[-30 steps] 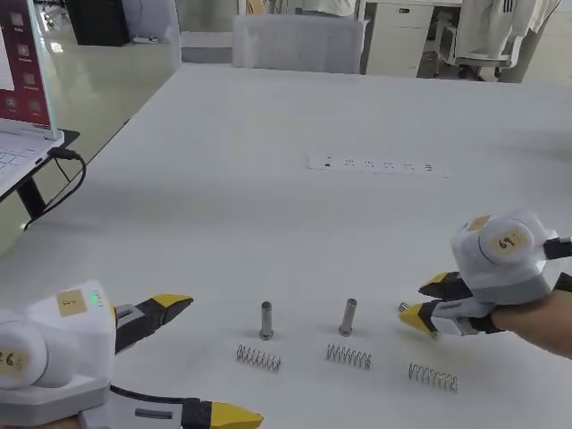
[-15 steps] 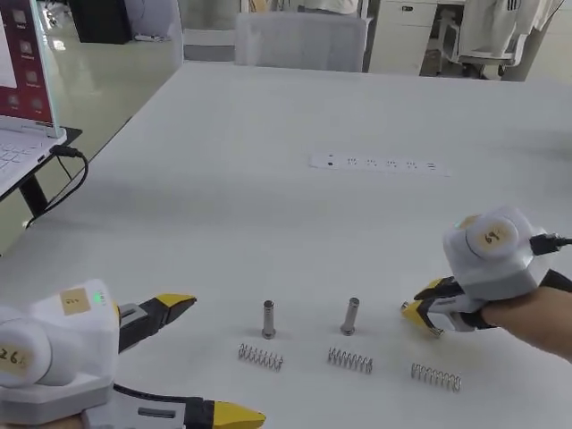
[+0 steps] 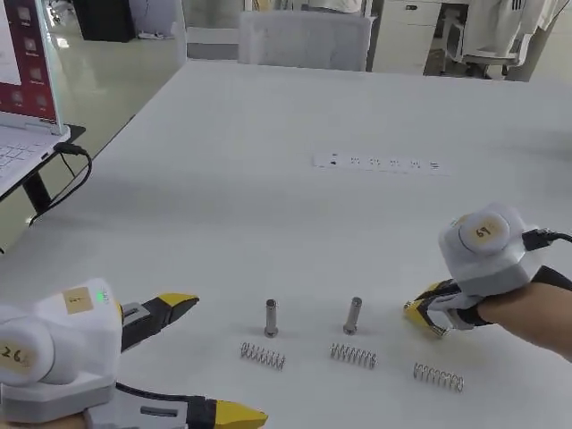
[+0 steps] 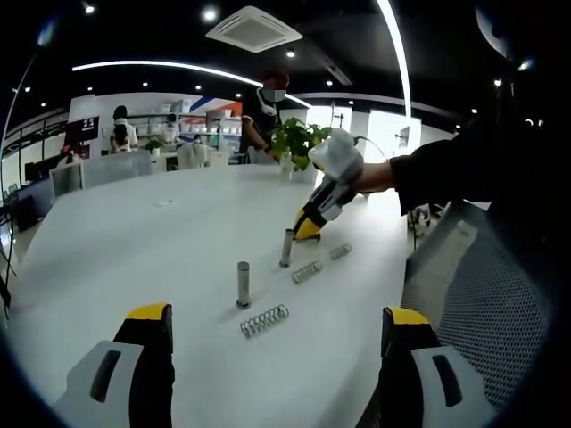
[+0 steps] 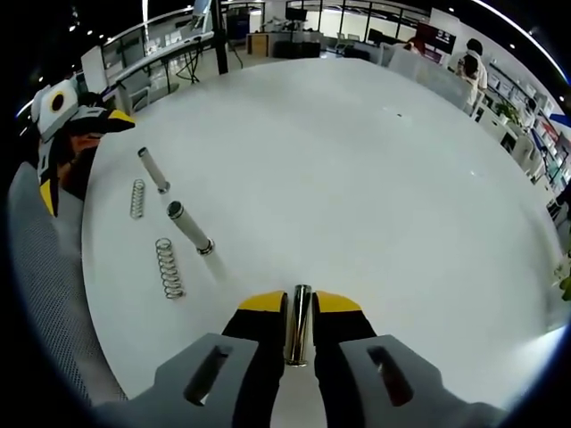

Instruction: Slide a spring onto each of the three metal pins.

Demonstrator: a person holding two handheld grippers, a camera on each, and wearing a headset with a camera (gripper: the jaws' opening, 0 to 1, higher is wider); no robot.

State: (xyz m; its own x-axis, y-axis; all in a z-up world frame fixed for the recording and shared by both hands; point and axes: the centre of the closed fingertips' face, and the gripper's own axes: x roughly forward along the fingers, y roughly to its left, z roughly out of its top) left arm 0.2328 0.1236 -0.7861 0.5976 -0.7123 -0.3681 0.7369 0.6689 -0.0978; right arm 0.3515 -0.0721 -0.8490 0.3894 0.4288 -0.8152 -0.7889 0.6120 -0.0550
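Observation:
Two metal pins stand upright on the white table: the left pin (image 3: 271, 317) (image 4: 243, 284) (image 5: 153, 168) and the middle pin (image 3: 353, 315) (image 4: 286, 247) (image 5: 190, 227). A spring lies in front of each: the left spring (image 3: 263, 356) (image 4: 265, 320) (image 5: 137, 197) and the middle spring (image 3: 353, 356) (image 4: 306, 271) (image 5: 168, 267). A third spring (image 3: 438, 376) (image 4: 340, 251) lies further right. My right gripper (image 3: 420, 312) (image 5: 301, 314) is shut on the third pin (image 5: 300, 323), low over the table. My left gripper (image 3: 207, 356) (image 4: 277, 323) is open, left of the pins.
A white power strip (image 3: 382, 164) lies mid-table. A laptop (image 3: 22, 94) with a cable (image 3: 63, 179) is at the far left. People, chairs and desks stand beyond the table's far edge.
My right gripper has tipped downward and shifted slightly left with its pin. The left gripper has barely moved. The head view has drifted a little.

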